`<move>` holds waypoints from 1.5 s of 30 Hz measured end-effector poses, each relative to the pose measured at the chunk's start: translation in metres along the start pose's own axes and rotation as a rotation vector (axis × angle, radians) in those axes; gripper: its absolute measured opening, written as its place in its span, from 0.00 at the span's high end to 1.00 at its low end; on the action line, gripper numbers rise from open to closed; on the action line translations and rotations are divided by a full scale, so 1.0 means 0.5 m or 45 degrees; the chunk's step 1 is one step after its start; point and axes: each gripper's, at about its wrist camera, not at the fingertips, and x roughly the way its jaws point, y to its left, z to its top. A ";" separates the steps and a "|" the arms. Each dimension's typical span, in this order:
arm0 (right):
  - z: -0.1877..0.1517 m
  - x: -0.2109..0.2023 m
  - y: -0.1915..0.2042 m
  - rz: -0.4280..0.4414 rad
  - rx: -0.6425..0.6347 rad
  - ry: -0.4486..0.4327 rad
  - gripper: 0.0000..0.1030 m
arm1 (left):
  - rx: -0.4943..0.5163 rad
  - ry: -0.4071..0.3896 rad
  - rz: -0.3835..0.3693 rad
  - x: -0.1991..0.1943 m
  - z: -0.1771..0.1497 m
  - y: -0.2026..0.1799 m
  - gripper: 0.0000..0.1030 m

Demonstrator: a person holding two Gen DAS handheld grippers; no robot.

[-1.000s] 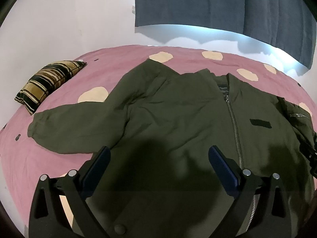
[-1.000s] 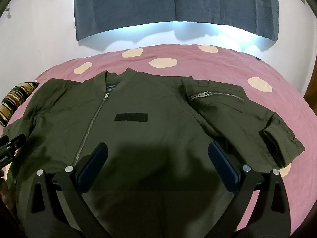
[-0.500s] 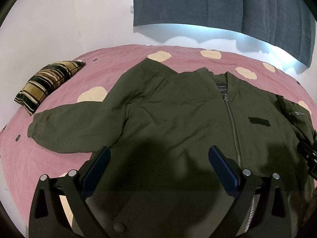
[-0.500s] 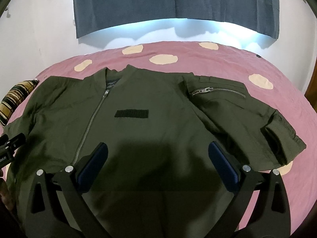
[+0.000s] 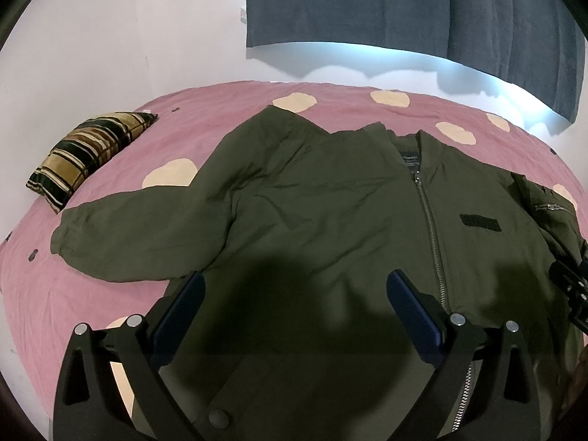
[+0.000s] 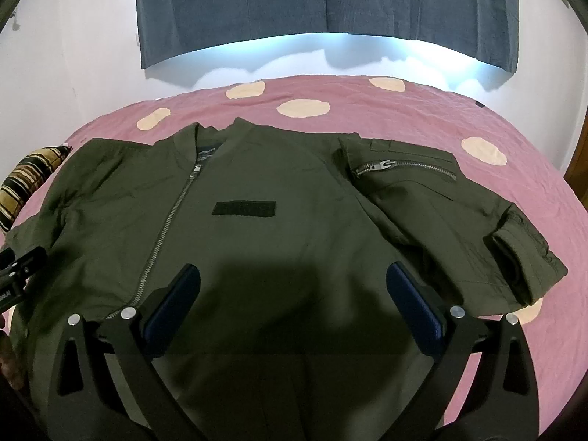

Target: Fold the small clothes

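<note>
The olive-green zip-front bomber jacket (image 6: 279, 242) lay spread flat, front up, on the pink bed (image 6: 422, 110) with cream spots. Left gripper (image 5: 294, 294) and right gripper (image 6: 294, 286) hovered above its lower half, jaws wide apart, holding nothing.

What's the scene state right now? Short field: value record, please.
garment: olive bomber jacket, front up, spread flat, unfolded
front zip: closed
sleeve on left gripper's side: stretched outward
sleeve on right gripper's side: angled outward, zip pocket showing
surface: pink spotted bedspread
nearby: striped pillow, by the bed's edge
left gripper: open, over jacket, holding nothing
right gripper: open, over jacket, holding nothing
</note>
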 end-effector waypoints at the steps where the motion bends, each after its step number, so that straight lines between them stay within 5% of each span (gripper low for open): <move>1: -0.001 0.000 -0.001 -0.001 0.001 0.001 0.02 | -0.001 0.001 -0.001 0.000 0.000 0.000 0.04; 26: 0.004 0.004 -0.011 0.005 -0.006 0.025 0.02 | 0.012 0.029 -0.015 0.010 -0.009 0.000 0.04; 33: 0.032 -0.025 -0.083 0.002 0.033 -0.006 0.02 | 0.004 0.045 -0.023 0.018 -0.007 0.003 0.04; 39: 0.047 -0.044 -0.250 -0.242 0.183 -0.031 0.04 | -0.003 0.070 -0.037 0.025 -0.011 0.003 0.04; 42: 0.031 -0.011 -0.317 -0.399 0.177 0.049 0.09 | 0.000 0.089 -0.048 0.031 -0.014 0.000 0.04; 45: 0.013 0.035 -0.357 -0.427 0.167 0.151 0.10 | 0.012 0.100 -0.045 0.036 -0.016 -0.004 0.04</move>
